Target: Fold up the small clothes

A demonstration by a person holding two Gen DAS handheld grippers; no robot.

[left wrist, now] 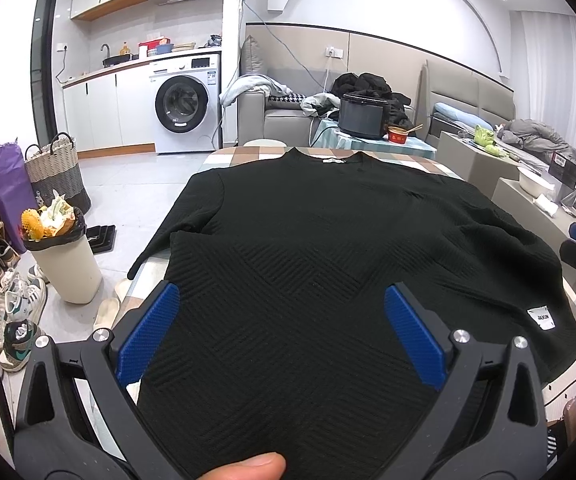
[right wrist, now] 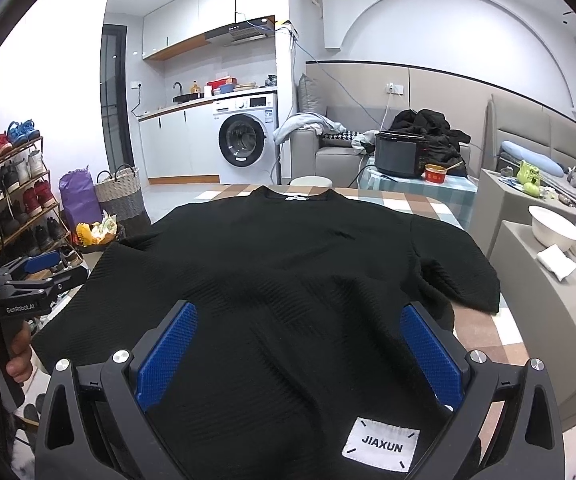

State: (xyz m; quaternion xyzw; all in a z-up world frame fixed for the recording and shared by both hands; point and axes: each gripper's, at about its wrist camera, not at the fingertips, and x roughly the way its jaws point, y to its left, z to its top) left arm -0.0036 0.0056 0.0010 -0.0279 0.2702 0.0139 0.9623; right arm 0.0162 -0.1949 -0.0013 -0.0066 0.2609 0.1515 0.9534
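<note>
A black shirt (left wrist: 307, 240) lies spread flat on the checked desk (right wrist: 427, 204), collar at the far edge, a white label (right wrist: 381, 448) at the near hem. Both the left gripper (left wrist: 282, 304) and the right gripper (right wrist: 297, 324) hover above the hem with fingers spread, holding nothing.

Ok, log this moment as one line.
left claw: open over hem | right claw: open over hem | black shirt: flat, unfolded | checked table
</note>
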